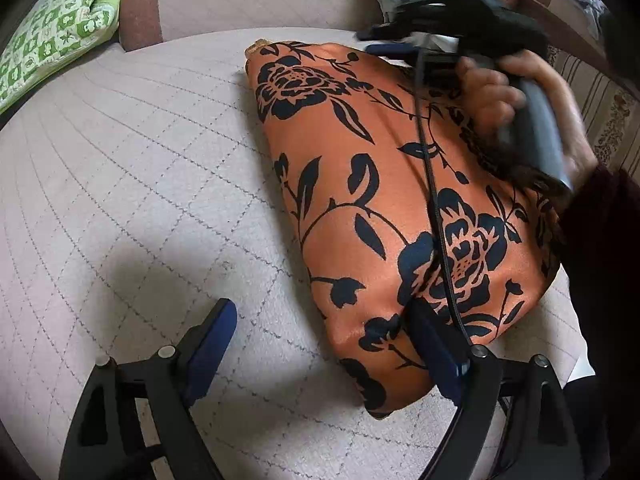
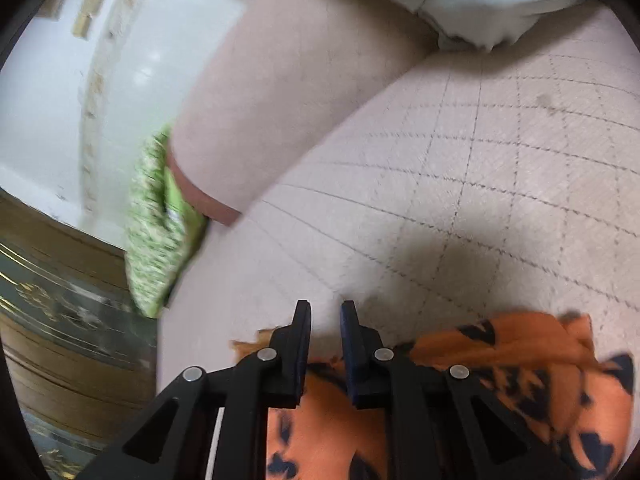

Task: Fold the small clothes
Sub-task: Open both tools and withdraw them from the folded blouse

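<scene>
The left gripper [image 1: 320,340] pointed steeply down with its jaws spread wide and nothing clamped between them, while the right hand [image 1: 516,100], blurred, gripped the handle of the right gripper [image 2: 326,316], whose jaws stood nearly together with only a narrow empty gap.

Black hand-held gripper [image 1: 324,344] — blue pads, silver screws — dark sleeve [image 1: 600,240]

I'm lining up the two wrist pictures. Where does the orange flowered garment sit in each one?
Left wrist view: orange flowered garment fills centre and right, lying on the quilted cover.
Right wrist view: the garment runs along the bottom, under and right of the right tool.
Shared landmark: green patterned cushion, upper left there; left of centre here.
</scene>
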Action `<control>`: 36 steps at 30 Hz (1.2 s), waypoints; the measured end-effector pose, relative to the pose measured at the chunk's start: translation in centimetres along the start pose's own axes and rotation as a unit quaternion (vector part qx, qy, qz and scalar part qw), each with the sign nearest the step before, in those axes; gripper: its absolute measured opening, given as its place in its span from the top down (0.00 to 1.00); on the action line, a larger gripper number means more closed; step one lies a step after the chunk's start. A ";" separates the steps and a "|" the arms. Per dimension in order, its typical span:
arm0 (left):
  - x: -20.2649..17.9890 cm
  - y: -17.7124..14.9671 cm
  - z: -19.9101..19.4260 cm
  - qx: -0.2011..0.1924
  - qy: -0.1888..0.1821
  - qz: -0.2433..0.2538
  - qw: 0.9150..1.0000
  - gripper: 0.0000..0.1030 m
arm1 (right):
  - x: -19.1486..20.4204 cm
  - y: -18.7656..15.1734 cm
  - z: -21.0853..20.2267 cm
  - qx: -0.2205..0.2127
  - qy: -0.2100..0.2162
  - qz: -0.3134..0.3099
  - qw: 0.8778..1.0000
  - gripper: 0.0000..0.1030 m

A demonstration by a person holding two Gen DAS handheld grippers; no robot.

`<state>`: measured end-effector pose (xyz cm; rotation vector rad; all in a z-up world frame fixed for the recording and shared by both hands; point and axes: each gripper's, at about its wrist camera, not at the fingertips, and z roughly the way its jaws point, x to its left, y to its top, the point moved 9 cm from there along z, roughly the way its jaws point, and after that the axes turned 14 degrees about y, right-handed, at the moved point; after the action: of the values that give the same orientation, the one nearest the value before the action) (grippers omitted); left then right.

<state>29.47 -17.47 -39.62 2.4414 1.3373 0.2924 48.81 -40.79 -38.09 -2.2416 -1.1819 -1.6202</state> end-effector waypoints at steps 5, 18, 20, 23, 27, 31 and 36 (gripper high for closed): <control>-0.3 0.2 0.3 -0.004 0.012 -0.003 1.000 0.14 | 0.8 -2.9 -5.2 0.000 0.018 -0.017 1.000 0.80; -1.6 0.6 -2.9 -0.058 0.077 0.018 0.995 0.14 | 1.6 -9.1 -16.7 -0.023 -0.053 -0.050 0.997 0.79; -1.7 1.2 -4.1 -0.079 0.081 0.015 0.993 0.14 | 1.9 -10.1 -18.9 -0.033 -0.082 -0.077 0.993 0.73; -1.4 2.3 -5.5 -0.105 0.078 0.002 0.991 0.14 | 1.8 -11.2 -21.2 -0.061 -0.098 -0.086 0.990 0.30; -0.8 3.6 -7.2 -0.145 0.088 -0.017 0.985 0.14 | 2.0 -10.8 -23.3 -0.087 -0.092 -0.096 0.987 0.27; -0.3 4.5 -7.3 -0.152 0.095 -0.039 0.983 0.14 | 1.2 -11.1 -22.4 -0.058 -0.087 -0.089 0.991 0.27; 0.1 5.1 -6.0 -0.132 0.093 -0.058 0.985 0.14 | -0.5 -11.7 -20.8 -0.014 -0.074 -0.071 0.995 0.27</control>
<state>31.40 -18.76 -32.13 2.1501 1.4102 0.6373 25.50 -43.86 -33.64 -2.3811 -1.3928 -1.5489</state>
